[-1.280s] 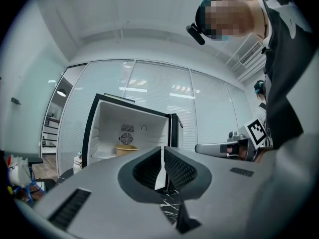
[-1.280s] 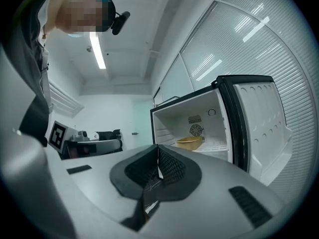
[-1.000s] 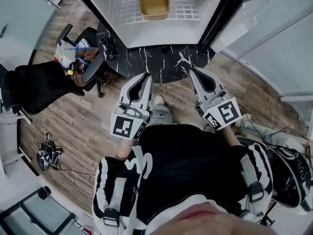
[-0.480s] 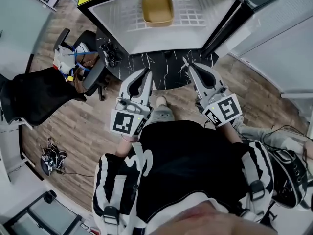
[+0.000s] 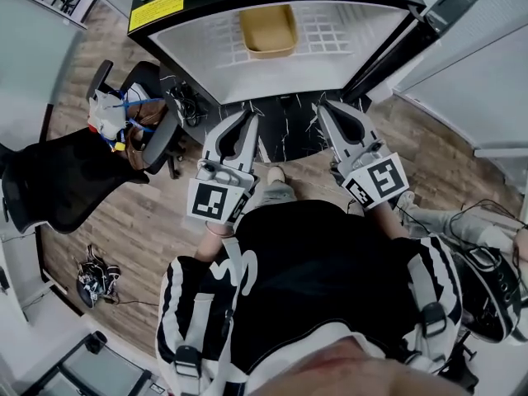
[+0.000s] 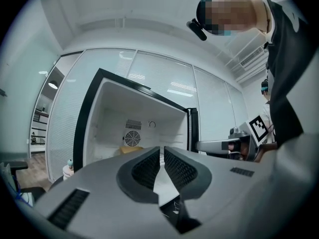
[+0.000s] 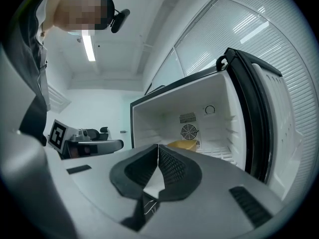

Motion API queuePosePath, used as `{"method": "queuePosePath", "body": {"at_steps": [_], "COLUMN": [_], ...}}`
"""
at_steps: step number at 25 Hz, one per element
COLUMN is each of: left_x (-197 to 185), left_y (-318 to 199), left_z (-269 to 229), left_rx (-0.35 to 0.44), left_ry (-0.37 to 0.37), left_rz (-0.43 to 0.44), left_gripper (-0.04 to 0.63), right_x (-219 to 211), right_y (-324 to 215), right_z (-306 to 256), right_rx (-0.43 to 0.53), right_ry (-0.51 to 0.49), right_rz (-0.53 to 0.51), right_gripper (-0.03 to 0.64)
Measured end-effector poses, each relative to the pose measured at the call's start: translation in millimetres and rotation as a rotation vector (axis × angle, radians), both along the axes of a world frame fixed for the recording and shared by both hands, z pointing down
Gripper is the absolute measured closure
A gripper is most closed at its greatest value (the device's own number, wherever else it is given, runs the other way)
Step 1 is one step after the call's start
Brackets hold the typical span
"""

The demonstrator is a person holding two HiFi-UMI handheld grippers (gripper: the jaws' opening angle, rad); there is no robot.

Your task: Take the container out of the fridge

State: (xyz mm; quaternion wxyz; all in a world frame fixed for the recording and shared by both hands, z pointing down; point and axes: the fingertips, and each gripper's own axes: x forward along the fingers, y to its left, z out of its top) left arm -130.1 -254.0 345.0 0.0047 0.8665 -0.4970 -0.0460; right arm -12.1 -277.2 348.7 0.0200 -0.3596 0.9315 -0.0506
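Observation:
A yellow-tan container (image 5: 268, 30) sits on the white wire shelf inside the open fridge (image 5: 206, 52), near its back wall. It also shows past the jaws as a tan container (image 7: 182, 145) and a tan edge (image 6: 130, 149). My left gripper (image 5: 252, 117) and right gripper (image 5: 322, 109) are held side by side in front of the fridge, well short of the shelf. Both are shut with nothing between the jaws. The fridge door (image 5: 417, 31) stands open on the right.
A black marbled slab (image 5: 285, 122) lies on the wood floor just below the fridge opening. A black office chair (image 5: 66, 172) with a bundle of clutter (image 5: 115, 114) stands at the left. White panel walls (image 5: 478, 73) run along the right.
Both grippers have moved forward toward the fridge opening, their tips now reaching the front of the cabinet. The fridge has shifted closer in the head view.

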Motion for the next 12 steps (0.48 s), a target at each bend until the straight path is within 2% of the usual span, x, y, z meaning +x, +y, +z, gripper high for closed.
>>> {"method": "queuePosePath", "body": {"at_steps": [12], "left_x": [-13], "left_y": [-38], "left_z": [5], "left_rx": [-0.03], "left_ry": [-0.008], "left_rz": [0.055], "left_gripper": [0.571], "right_x": [-21], "right_y": [-36], "right_z": [5], "right_rx": [0.011], "right_ry": [0.015], "right_rz": [0.036], "right_gripper": [0.604]}}
